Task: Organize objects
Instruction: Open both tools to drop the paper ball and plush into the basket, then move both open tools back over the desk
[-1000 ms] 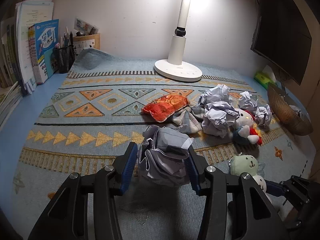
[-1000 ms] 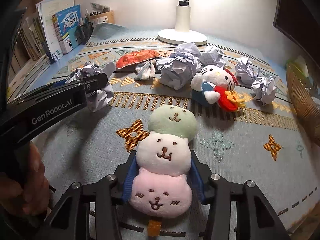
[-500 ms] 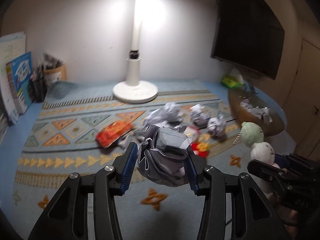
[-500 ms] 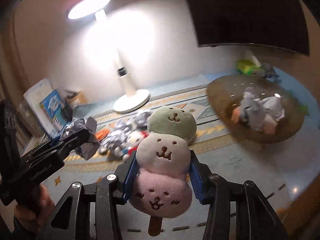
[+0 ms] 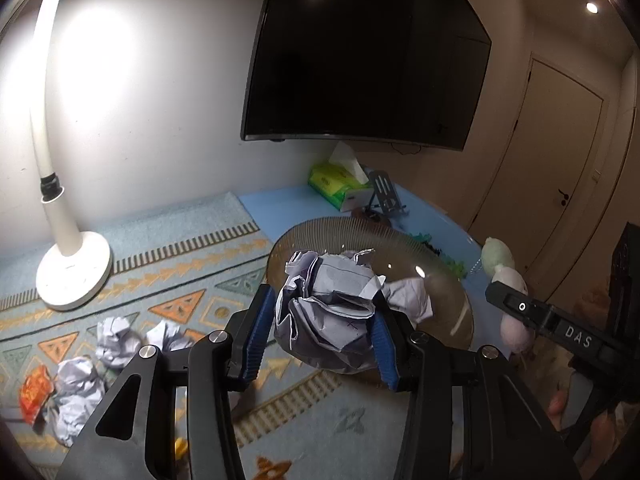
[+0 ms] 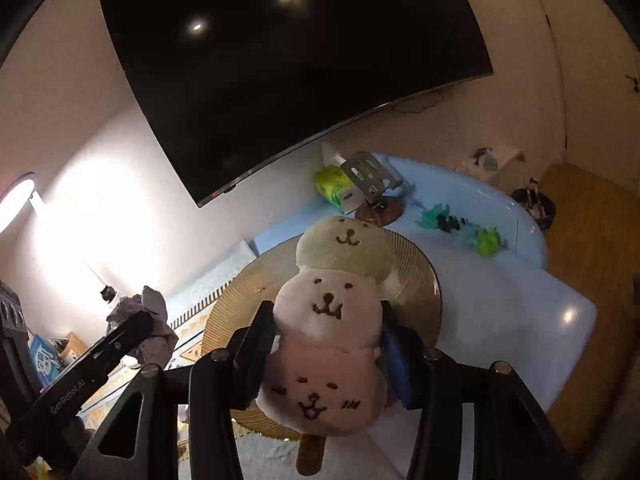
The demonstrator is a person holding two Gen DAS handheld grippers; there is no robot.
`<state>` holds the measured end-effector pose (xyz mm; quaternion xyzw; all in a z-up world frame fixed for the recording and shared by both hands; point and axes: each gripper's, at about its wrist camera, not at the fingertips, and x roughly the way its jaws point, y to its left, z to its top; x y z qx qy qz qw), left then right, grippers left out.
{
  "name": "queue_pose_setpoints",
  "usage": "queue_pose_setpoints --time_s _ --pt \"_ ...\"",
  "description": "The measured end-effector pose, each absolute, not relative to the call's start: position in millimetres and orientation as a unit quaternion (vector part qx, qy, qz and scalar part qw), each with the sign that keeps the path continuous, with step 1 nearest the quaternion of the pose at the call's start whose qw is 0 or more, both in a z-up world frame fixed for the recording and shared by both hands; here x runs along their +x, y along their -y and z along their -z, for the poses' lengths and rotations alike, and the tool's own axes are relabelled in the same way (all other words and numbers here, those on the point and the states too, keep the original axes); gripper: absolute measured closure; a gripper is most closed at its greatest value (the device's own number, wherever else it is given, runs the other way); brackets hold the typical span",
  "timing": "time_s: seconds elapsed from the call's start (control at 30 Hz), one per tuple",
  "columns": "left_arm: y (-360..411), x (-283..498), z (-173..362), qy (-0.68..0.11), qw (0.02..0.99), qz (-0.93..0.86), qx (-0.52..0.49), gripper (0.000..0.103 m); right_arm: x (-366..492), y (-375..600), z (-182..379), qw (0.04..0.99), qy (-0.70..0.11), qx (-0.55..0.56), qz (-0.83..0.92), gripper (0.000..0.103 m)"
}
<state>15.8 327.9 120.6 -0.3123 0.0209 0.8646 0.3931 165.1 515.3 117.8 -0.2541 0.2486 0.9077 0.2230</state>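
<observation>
On the far left, a white desk lamp stands on the patterned blue rug. Near its base several crumpled paper balls lie on the rug, with an orange snack packet at the left edge.

The left gripper is clamped on a crumpled grey paper ball, its blue pads pressing the wad from both sides. It hangs in front of the round woven basket, which already holds a white paper wad. The basket sits on the right end of the rug, where the light blue tabletop begins.

Beyond the basket, against the wall under a dark wall-mounted screen, are a green tissue box and a metal stand.

To the right, the right gripper carries a three-faced plush dango skewer, green on top, white in the middle, pink below, over the basket. Its jaws have just been opening; the left pad looks against the plush, but at the right pad I cannot tell contact from a gap. The toy remains upright between them.
</observation>
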Motion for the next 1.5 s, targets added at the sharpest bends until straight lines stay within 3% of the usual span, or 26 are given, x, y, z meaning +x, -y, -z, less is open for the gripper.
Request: queue_pose_setpoints --time_s 0.07,0.17,0.23,0.53,0.67,0.77,0.83,0.87,1.13,1.4,1.5 --pt "-343 7 -122 -0.014 0.397 -0.862 -0.315 0.054 152 -517 -115 0.220 -0.221 -0.275 -0.909 0.034" --pt "-355 -4 -110 -0.004 0.393 -0.851 -0.348 0.049 155 -521 -108 0.225 -0.224 -0.276 -0.907 0.034" --pt "-354 -5 -98 0.003 0.399 -0.839 -0.371 0.031 163 -520 -104 0.206 -0.245 -0.271 -0.908 0.034" --pt "-289 24 -96 0.003 0.381 -0.862 -0.336 0.030 171 -438 -118 0.079 -0.209 -0.268 -0.937 0.033" --pt "-222 49 -91 0.000 0.314 -0.898 -0.307 0.027 152 -372 -119 -0.015 -0.170 -0.261 -0.950 0.022" --pt "-165 67 -84 -0.007 0.240 -0.929 -0.283 0.020 130 -321 -108 -0.067 -0.135 -0.264 -0.953 0.017" --pt "-132 72 -78 -0.015 0.185 -0.943 -0.278 0.006 109 -294 -96 -0.096 -0.129 -0.277 -0.947 0.017" --pt "-114 74 -75 -0.014 0.156 -0.949 -0.275 0.004 99 -282 -91 -0.105 -0.125 -0.280 -0.946 0.017" --pt "1 57 -45 -0.023 -0.051 -0.953 -0.297 0.004 56 -223 -30 -0.126 -0.081 -0.291 -0.945 0.017" --pt "29 35 -19 0.036 -0.064 -0.940 -0.333 0.004 36 -267 -7 -0.124 -0.199 -0.337 -0.912 0.017" --pt "18 29 -14 0.013 -0.071 -0.934 -0.351 0.004 34 -276 -4 -0.117 -0.222 -0.340 -0.906 0.017"
